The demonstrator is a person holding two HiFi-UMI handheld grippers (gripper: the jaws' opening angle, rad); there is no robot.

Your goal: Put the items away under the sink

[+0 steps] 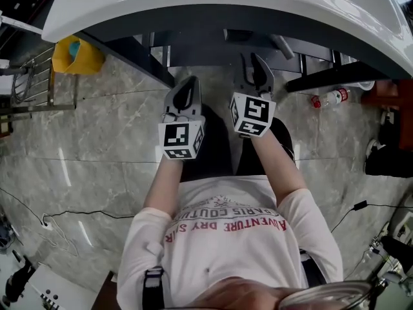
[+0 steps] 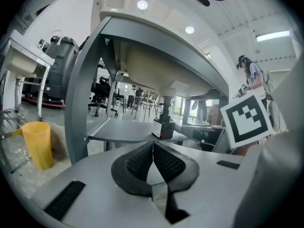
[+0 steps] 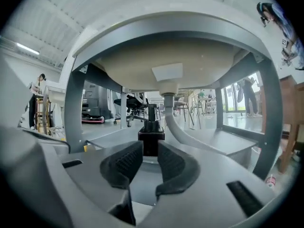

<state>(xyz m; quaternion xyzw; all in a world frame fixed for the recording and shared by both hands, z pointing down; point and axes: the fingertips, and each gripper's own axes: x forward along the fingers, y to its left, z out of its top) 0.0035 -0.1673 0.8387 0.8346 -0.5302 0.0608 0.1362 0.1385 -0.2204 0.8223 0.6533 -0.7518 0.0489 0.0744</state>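
Note:
A dark square-based bottle (image 3: 151,136) stands upright on the grey shelf (image 3: 232,144) under the white sink (image 1: 193,2), next to the drain pipe (image 3: 176,125). My right gripper (image 3: 150,148) is open by a narrow gap. It points at the bottle from just in front, and nothing sits between its pads. To its left, my left gripper (image 2: 153,145) is shut and empty, its tips touching; the same bottle (image 2: 164,128) stands beyond it. In the head view both grippers, left (image 1: 188,88) and right (image 1: 258,68), reach under the sink's rim, which hides the bottle.
Grey frame legs (image 2: 78,103) flank the shelf on both sides. A yellow bin (image 1: 76,55) stands on the floor to the left. To the right, a plastic bottle (image 1: 329,97) with a red label lies on the floor. A cable (image 1: 58,215) runs across the tiles.

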